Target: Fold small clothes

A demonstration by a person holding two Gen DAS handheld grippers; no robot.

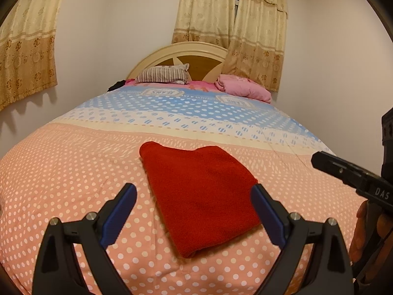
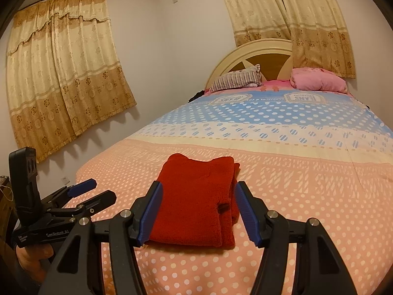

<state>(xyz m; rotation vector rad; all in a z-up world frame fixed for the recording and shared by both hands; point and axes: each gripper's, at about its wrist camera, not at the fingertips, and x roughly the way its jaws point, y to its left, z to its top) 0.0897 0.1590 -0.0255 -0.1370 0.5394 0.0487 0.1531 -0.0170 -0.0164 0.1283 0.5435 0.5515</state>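
On polka-dot bed: red cloth folded into thick rectangle; left tongs, right tongs spread wide, empty.

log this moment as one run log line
item: red cloth folded, flat on bed | left hand-held gripper: open, empty | right hand-held gripper: open, empty | contact: none

Left wrist view: looked forward between its tongs, near the bed.
Right wrist view: likewise, rightward.
Shared: red cloth.
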